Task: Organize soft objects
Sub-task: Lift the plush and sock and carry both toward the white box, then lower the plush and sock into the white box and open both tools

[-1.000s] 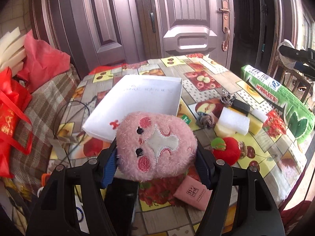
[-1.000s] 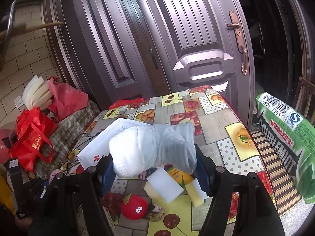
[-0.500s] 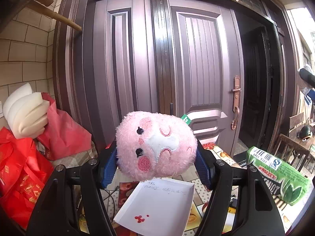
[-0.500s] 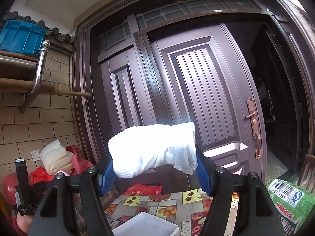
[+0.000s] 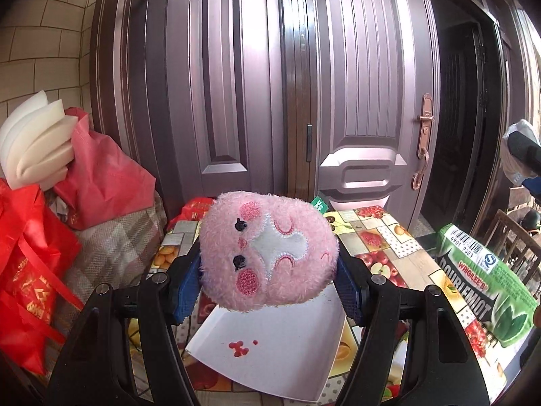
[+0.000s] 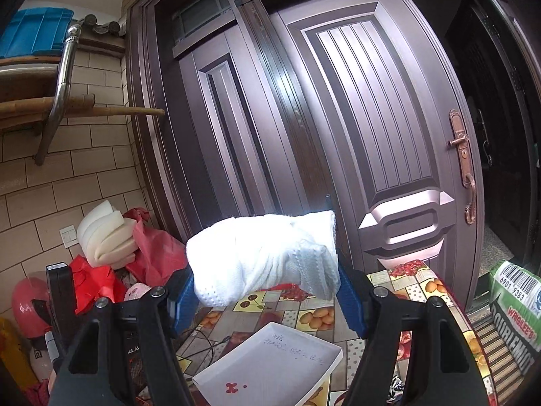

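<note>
We squeeze the squashy pink plush toy (image 5: 268, 252) across its middle in our left gripper (image 5: 268, 280), our right gripper (image 6: 265, 294) pinching the limp white towel (image 6: 263, 257).

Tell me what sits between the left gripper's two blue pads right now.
In the left wrist view, the left gripper is shut on the pink plush toy, which fills the gap between the pads. The white tray lies below it.

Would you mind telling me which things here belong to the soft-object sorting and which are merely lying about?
Part of the job:
- pink plush toy, held in the left gripper
- white cloth, held in the right gripper
- white tray on the table, likely the destination

Just lying about:
- green gum pack
- red bags
- foam pieces
</note>
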Action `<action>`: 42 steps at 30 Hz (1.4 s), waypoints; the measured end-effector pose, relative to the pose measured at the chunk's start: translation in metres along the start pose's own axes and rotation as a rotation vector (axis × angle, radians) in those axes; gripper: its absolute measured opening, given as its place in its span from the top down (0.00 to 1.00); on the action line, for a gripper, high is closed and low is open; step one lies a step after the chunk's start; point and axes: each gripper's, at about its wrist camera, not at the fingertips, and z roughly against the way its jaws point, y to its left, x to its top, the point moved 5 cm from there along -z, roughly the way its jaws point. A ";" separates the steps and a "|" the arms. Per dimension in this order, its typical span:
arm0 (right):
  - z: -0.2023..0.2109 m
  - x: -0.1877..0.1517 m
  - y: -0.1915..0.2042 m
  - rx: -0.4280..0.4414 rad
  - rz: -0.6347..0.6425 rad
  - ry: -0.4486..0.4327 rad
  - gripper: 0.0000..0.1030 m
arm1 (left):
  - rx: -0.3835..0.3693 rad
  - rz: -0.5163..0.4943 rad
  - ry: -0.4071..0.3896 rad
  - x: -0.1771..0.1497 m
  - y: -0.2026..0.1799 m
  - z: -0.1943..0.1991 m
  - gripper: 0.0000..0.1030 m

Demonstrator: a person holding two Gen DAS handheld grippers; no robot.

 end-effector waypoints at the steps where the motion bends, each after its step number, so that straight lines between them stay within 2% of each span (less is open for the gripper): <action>1: -0.006 -0.005 -0.001 0.000 -0.002 0.017 0.31 | 0.002 0.004 0.009 -0.003 0.001 -0.004 0.33; 17: -0.110 -0.096 -0.007 0.023 -0.037 0.318 0.31 | 0.050 0.035 0.184 -0.053 0.013 -0.086 0.33; 23: -0.148 -0.145 -0.007 0.030 -0.052 0.459 0.31 | 0.062 0.070 0.317 -0.096 0.023 -0.133 0.33; 29: -0.181 -0.211 -0.002 0.005 -0.001 0.638 0.31 | 0.094 0.127 0.474 -0.148 0.038 -0.174 0.33; 34: -0.190 -0.240 0.006 -0.007 0.058 0.693 0.31 | 0.129 0.136 0.531 -0.172 0.048 -0.188 0.33; 36: -0.191 -0.244 0.009 -0.011 0.078 0.691 0.25 | 0.147 0.145 0.545 -0.176 0.053 -0.191 0.32; 38: -0.191 -0.243 0.011 -0.012 0.086 0.678 0.19 | 0.153 0.139 0.547 -0.179 0.055 -0.192 0.25; 40: -0.191 -0.242 0.011 -0.012 0.095 0.667 0.13 | 0.170 0.129 0.535 -0.178 0.057 -0.191 0.04; 41: -0.190 -0.240 0.009 -0.031 0.107 0.655 0.04 | 0.188 0.130 0.525 -0.177 0.059 -0.189 0.00; 42: -0.189 -0.239 0.008 -0.044 0.116 0.637 0.00 | 0.193 0.136 0.510 -0.175 0.061 -0.187 0.00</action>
